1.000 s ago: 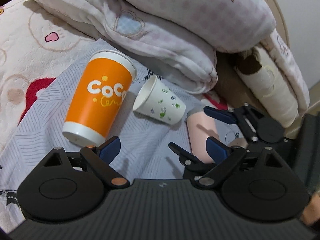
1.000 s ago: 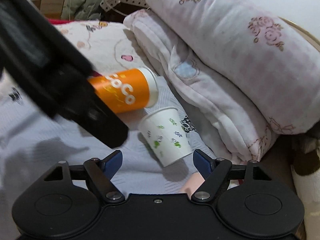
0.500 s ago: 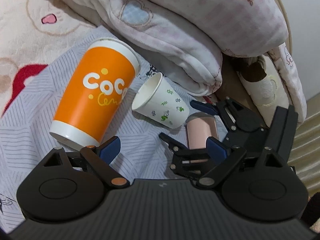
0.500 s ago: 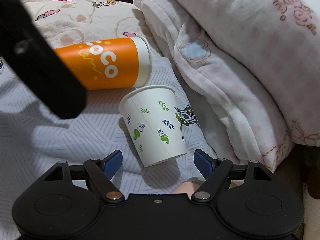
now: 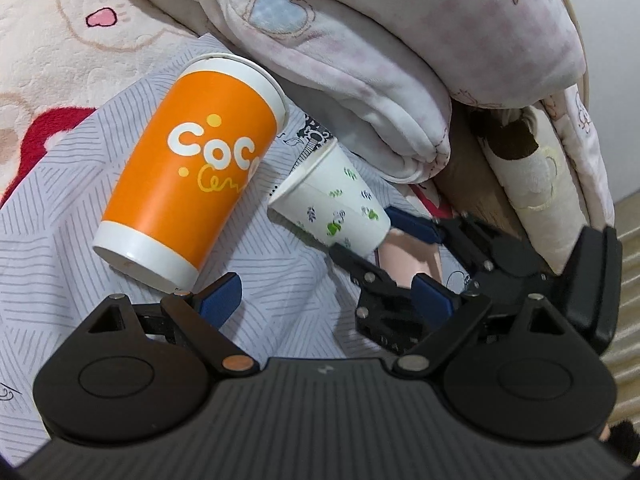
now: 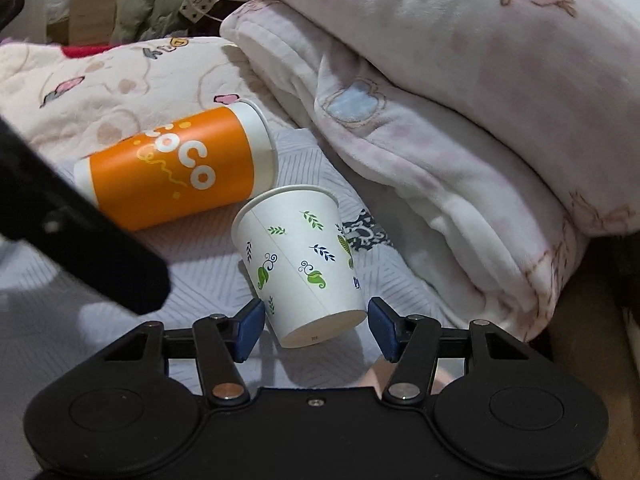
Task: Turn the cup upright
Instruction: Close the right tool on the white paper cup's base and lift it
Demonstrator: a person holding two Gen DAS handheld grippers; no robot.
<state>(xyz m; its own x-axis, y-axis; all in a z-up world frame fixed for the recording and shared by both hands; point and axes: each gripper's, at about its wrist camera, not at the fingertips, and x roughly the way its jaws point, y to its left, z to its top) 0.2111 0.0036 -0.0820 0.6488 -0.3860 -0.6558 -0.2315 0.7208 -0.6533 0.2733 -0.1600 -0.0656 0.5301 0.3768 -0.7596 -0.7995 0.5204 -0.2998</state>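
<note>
A small white paper cup with green leaf prints (image 6: pixel 304 264) lies on its side on the grey striped sheet, its base toward my right gripper; it also shows in the left wrist view (image 5: pixel 336 212). My right gripper (image 6: pixel 316 330) is open, its blue pads on either side of the cup's base, a small gap each side. A large orange "CoCo" cup (image 5: pixel 192 200) lies on its side to the left, also in the right wrist view (image 6: pixel 176 172). My left gripper (image 5: pixel 324 300) is open and empty, just in front of the orange cup's base.
Folded pink and white blankets (image 6: pixel 440 128) are piled behind and to the right of the cups. A cream fleece blanket (image 5: pixel 60 40) covers the bed to the left. The right gripper's body (image 5: pixel 480 272) shows in the left wrist view. A rolled pillow (image 5: pixel 536 184) lies far right.
My right gripper has moved forward so its pads now flank the white cup's base, and the jaws have narrowed. My left gripper has moved closer to the orange cup.
</note>
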